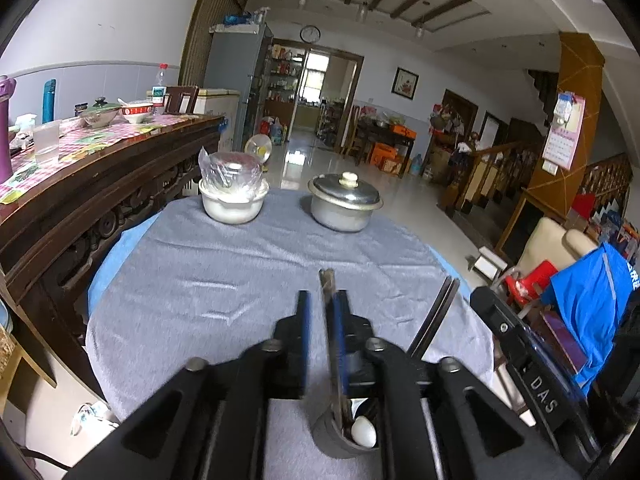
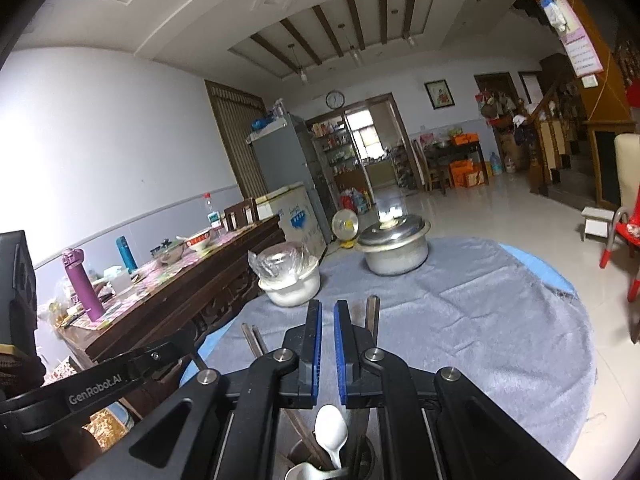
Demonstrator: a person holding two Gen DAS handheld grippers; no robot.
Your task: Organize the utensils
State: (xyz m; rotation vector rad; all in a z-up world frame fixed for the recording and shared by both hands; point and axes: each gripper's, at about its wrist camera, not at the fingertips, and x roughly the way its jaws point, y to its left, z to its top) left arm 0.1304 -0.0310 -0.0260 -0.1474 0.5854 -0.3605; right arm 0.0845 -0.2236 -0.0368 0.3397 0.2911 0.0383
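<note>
Below both slightly parted tools (image 1: 320, 300) (image 2: 327, 312), white spoon (image 2: 331, 432) upright among dark chopsticks (image 1: 332, 320).

Grey cloth (image 1: 248, 264) on the round table lies bare through the middle. A white bowl (image 1: 233, 204) at eleven o'clock and a lidded metal pot (image 1: 344, 204) at one o'clock block the far edge; between them, a gap.

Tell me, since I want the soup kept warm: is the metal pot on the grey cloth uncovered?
No. In the left wrist view the metal pot carries its lid, with a pale knob on top.
</note>
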